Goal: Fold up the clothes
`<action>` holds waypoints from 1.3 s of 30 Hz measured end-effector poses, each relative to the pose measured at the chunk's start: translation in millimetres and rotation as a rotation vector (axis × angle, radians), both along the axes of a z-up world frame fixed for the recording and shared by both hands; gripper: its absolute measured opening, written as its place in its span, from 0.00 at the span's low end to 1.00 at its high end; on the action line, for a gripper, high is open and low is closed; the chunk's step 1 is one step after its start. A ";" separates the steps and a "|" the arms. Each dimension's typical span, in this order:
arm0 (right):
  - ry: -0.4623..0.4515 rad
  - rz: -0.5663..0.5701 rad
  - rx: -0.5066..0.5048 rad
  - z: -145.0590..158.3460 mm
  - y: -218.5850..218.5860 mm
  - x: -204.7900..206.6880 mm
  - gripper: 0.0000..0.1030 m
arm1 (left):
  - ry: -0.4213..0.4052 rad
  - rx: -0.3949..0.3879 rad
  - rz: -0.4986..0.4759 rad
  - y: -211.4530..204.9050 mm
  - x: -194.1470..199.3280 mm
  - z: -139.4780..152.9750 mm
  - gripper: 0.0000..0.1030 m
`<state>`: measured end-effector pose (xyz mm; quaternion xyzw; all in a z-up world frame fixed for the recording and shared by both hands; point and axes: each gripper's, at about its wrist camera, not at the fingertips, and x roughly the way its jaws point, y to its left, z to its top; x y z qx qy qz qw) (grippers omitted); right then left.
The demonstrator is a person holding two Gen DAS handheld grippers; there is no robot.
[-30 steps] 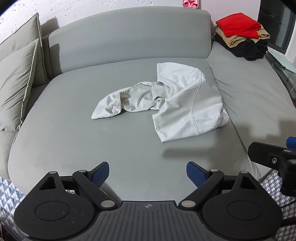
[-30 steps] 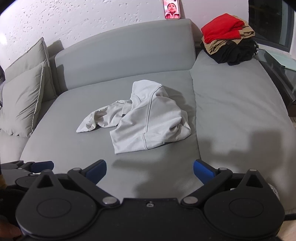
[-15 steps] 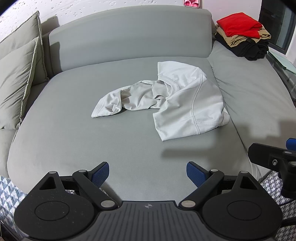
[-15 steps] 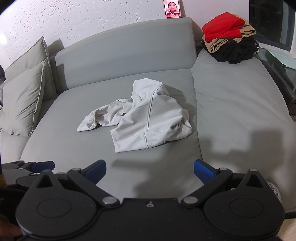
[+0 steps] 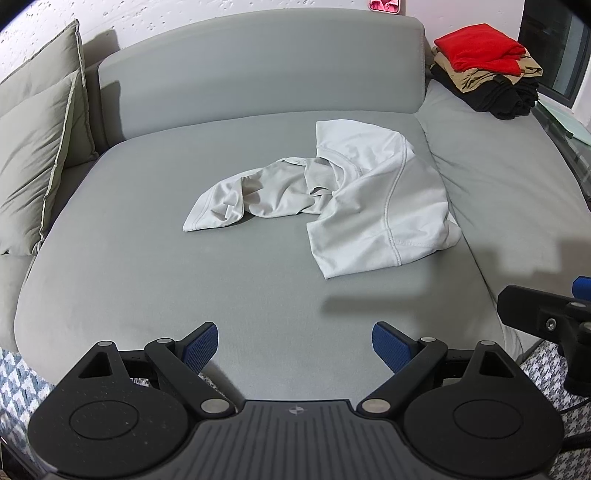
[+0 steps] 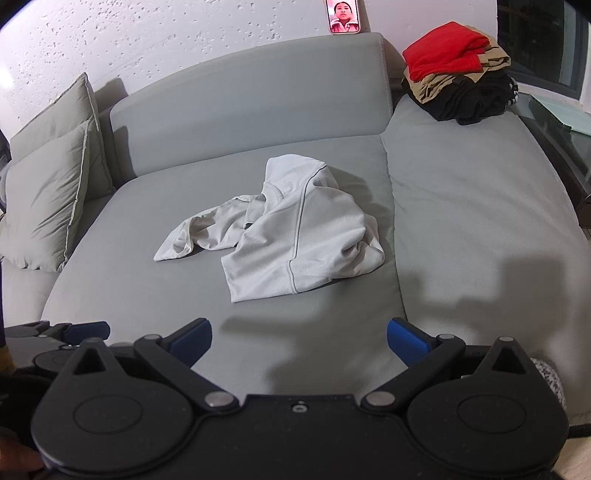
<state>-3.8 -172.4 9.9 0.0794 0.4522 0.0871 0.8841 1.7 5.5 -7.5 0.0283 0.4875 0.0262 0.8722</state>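
Note:
A crumpled white garment (image 5: 351, 192) (image 6: 291, 236) lies in the middle of the grey sofa seat (image 5: 166, 280) (image 6: 155, 280), one part trailing to the left. My left gripper (image 5: 294, 343) hovers open over the seat's front edge, well short of the garment, nothing between its blue pads. My right gripper (image 6: 299, 339) is also open and empty, at the front edge, with the garment ahead and slightly left. The right gripper's side shows at the right border of the left wrist view, and the left gripper at the left border of the right wrist view.
A pile of folded clothes (image 5: 487, 70) (image 6: 458, 74), red on top of tan and black, sits at the back right. Grey cushions (image 5: 33, 158) (image 6: 48, 195) lean at the left. A phone (image 6: 343, 16) stands on the backrest. A patterned rug (image 5: 14, 384) lies below the seat edge.
Both views have crept slightly nearer to the sofa seat; the garment has not moved and both grippers stay open.

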 end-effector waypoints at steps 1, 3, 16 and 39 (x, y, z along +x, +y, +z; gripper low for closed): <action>0.000 0.000 -0.001 0.1 -0.1 0.4 0.99 | 0.000 0.000 0.000 0.1 0.1 -0.1 0.89; 0.002 0.001 -0.001 0.0 -0.2 0.8 0.99 | 0.001 0.000 0.001 0.4 0.2 -0.2 0.89; -0.002 -0.001 -0.006 1.7 0.9 1.8 0.99 | -0.002 0.001 0.000 0.9 0.8 0.4 0.89; -0.045 -0.115 0.148 -15.1 -44.7 44.5 1.00 | -0.010 -0.065 0.061 38.7 32.3 -12.2 0.76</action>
